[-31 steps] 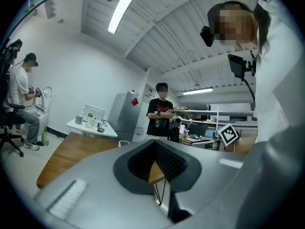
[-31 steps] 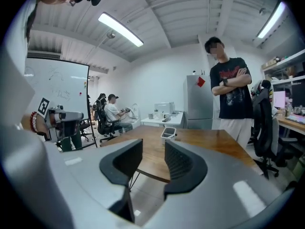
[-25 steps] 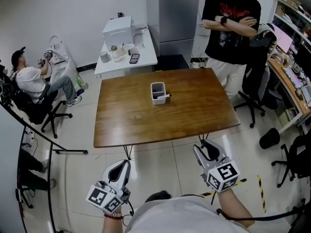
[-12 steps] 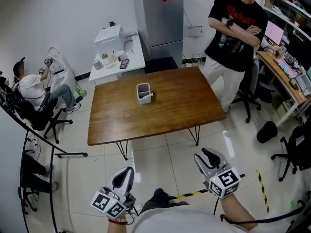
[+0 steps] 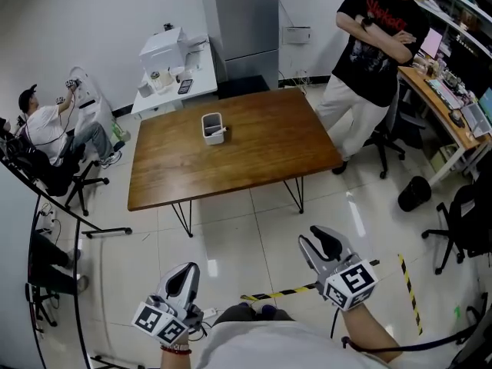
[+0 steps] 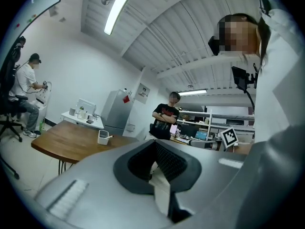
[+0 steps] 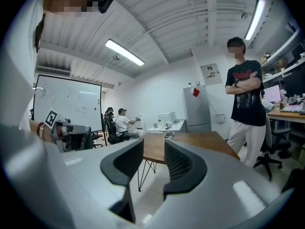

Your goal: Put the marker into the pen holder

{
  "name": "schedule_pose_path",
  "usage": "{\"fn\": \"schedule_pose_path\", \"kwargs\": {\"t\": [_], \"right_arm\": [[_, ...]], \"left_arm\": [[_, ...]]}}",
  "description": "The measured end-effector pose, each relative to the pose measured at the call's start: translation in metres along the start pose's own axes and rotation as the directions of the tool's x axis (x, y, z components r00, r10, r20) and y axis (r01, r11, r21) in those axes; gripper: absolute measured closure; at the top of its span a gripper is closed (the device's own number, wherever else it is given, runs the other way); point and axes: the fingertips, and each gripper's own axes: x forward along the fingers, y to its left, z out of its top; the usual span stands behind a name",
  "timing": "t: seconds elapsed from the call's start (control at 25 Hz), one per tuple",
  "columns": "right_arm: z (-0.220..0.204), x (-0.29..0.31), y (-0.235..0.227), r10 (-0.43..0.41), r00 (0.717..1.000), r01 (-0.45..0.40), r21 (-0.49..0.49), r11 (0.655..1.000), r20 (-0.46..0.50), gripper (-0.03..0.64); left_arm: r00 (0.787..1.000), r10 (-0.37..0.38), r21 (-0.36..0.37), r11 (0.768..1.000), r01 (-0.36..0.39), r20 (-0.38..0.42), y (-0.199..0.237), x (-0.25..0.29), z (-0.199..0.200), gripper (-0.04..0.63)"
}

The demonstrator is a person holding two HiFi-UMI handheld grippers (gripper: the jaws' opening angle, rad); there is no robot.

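Worktop [image 5: 254, 152] sits further off now. Marker [image 5: 221, 131] lies roughly crosswise just beside holder [image 5: 211, 123], well ahead of both grippers. L gripper [image 5: 184, 274] is nearer, jaws together, empty. R gripper [image 5: 319, 242] has jaws apart, closing on nothing.

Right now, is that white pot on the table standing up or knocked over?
Upright: the pen holder stands on the table, open mouth up, with the marker slanting out over its rim.

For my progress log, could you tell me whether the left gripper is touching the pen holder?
Apart. The head view shows the left gripper short of the table, with floor between it and the pen holder.
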Motion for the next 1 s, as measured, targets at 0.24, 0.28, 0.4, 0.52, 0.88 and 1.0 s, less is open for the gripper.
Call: {"fn": "schedule_pose_path", "kwargs": {"t": [0.24,0.28,0.4,0.52,0.88,1.0], "right_arm": [[0.006,-0.001,0.034,0.010,1.000,-0.009,-0.047,0.999,0.023,0.518],[0.005,0.001,0.039,0.009,1.000,-0.009,-0.039,0.999,0.020,0.518],[0.008,0.009,0.054,0.017,1.000,-0.016,-0.041,0.999,0.018,0.586],[0.009,0.022,0.070,0.052,0.999,-0.052,-0.065,0.997,0.001,0.586],[0.014,0.038,0.104,0.118,0.993,-0.118,-0.103,0.988,-0.010,0.588],[0.014,0.041,0.111,0.130,0.991,-0.130,-0.106,0.986,-0.011,0.588]], "left_arm": [[0.999,-0.049,0.050,0.998,0.049,-0.004,-0.007,0.010,0.008,0.603],[0.998,-0.063,0.055,0.996,0.063,-0.005,-0.010,0.012,0.011,0.603],[0.996,-0.092,0.073,0.993,0.091,0.010,-0.012,0.011,0.020,0.603],[0.996,-0.092,0.072,0.993,0.091,0.009,-0.006,0.003,0.022,0.603],[0.996,-0.078,0.066,0.995,0.076,0.030,0.000,-0.026,0.033,0.603],[0.997,-0.068,0.061,0.996,0.066,0.030,0.003,-0.032,0.032,0.603]]}}
